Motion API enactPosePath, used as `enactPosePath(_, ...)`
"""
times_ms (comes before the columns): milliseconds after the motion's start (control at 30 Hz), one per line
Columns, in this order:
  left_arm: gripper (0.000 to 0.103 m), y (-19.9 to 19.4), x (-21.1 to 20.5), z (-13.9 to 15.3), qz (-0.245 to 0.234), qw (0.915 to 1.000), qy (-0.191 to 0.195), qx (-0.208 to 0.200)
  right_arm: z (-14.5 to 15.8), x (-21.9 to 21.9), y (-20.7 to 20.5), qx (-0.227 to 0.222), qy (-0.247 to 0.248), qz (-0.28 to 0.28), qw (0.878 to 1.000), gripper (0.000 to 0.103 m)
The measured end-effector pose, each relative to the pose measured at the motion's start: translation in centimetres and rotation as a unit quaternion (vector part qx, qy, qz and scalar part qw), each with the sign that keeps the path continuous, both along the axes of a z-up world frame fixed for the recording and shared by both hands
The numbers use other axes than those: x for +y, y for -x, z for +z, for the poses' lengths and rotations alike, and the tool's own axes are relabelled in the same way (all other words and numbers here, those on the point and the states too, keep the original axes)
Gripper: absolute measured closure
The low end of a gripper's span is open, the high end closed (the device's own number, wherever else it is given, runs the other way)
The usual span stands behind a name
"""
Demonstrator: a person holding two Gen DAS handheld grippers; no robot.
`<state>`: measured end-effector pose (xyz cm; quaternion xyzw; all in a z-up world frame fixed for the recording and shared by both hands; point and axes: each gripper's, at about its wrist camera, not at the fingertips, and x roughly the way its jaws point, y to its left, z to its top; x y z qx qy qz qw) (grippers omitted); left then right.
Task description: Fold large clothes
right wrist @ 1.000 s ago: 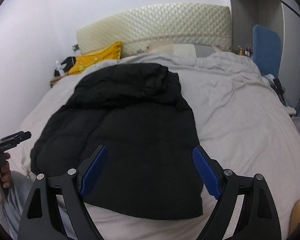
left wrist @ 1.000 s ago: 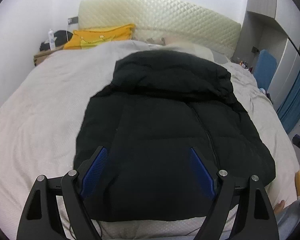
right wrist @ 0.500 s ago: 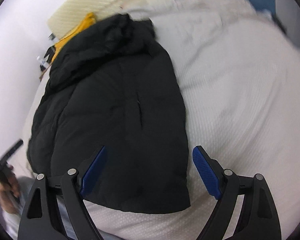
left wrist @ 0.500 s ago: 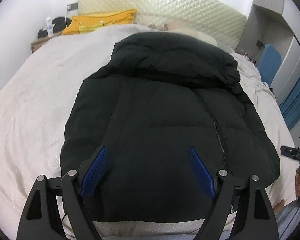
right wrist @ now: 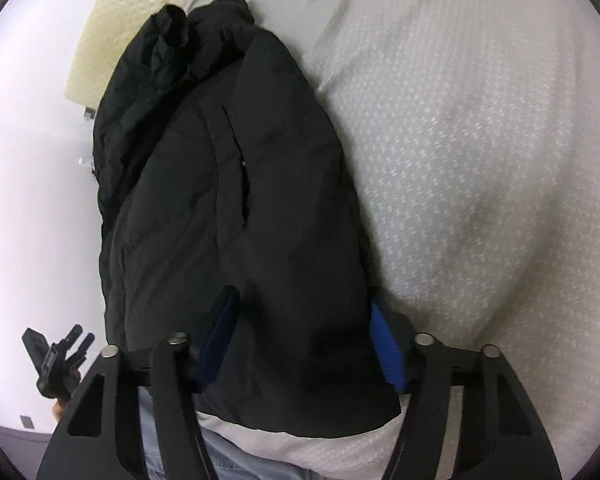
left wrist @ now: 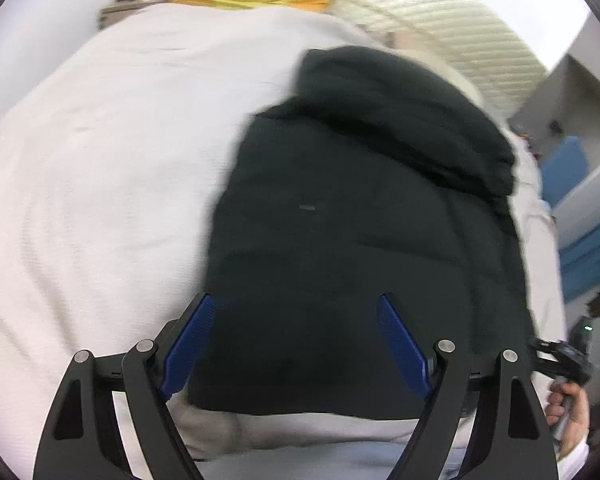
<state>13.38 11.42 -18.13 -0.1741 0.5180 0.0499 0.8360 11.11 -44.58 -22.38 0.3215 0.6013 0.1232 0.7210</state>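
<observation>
The black jacket [left wrist: 364, 240] lies flat on the bed [left wrist: 100, 168], hood toward the headboard [left wrist: 472, 32] and hem at the near edge.

On the left, the left gripper [left wrist: 296, 344] hangs over the hem's left corner with its fingers [left wrist: 188, 344] spread wide and nothing in them. One blue pad sits right at the jacket's side edge, the other over the middle of the hem. If it closes from here, it may catch only the top layer, or miss the corner and pinch the bedcover.

On the right, the right gripper [right wrist: 300, 344] has just been closing, and its fingers [right wrist: 384, 348] have sunk into the hem's right corner with puffy cloth bunched between them. The pads look pressed into the padding, yet the grip is probably only partly set. Thick slippery filling could squeeze out when lifted, letting that corner drop.

With one side gripped and the other not, lifting now would drag the jacket askew and give a crooked fold.
</observation>
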Motion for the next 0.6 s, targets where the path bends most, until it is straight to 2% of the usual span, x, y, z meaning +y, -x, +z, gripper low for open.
enactPosePath(67, 0.019, -0.1, 1.9, -0.8, 0.012, 0.9996, 0.023, 0.014, 0.4, 0.4, 0.1, -0.009, -0.010, 0.007, 1.000, 0.044)
enactPosePath(133, 0.019, -0.4, 3.5, -2.3, 0.023, 0.9971, 0.063, 0.034, 1.2, 0.9, 0.0, -0.027, -0.045, 0.012, 0.999, 0.044)
enactPosePath(200, 0.019, -1.0, 4.8, -4.1, 0.030, 0.9893, 0.131, 0.055, 2.1, 1.2, 0.2, -0.046, -0.062, 0.021, 0.997, 0.044)
enactPosePath(267, 0.019, -1.7, 5.7, -5.6, 0.034, 0.9815, 0.176, 0.067, 3.0, 1.5, 0.4, -0.065, -0.087, 0.029, 0.994, 0.044)
enactPosePath(300, 0.019, -1.7, 5.9, -6.3, 0.035, 0.9792, 0.187, 0.071, 3.3, 1.6, 0.5, -0.070, -0.096, 0.029, 0.993, 0.044)
enactPosePath(467, 0.019, -2.8, 6.1, -9.0, 0.036, 0.9647, 0.239, 0.105, 2.9, 1.4, 0.5, -0.060, -0.103, 0.021, 0.993, 0.043)
enactPosePath(567, 0.019, -3.1, 6.1, -9.7, 0.020, 0.9569, 0.271, 0.102, 2.1, 0.9, 0.5, -0.044, -0.104, 0.009, 0.994, 0.043)
enactPosePath(600, 0.019, -3.4, 6.2, -10.3, 0.013, 0.9501, 0.295, 0.100, 1.6, 0.6, 0.4, -0.035, -0.105, 0.000, 0.994, 0.043)
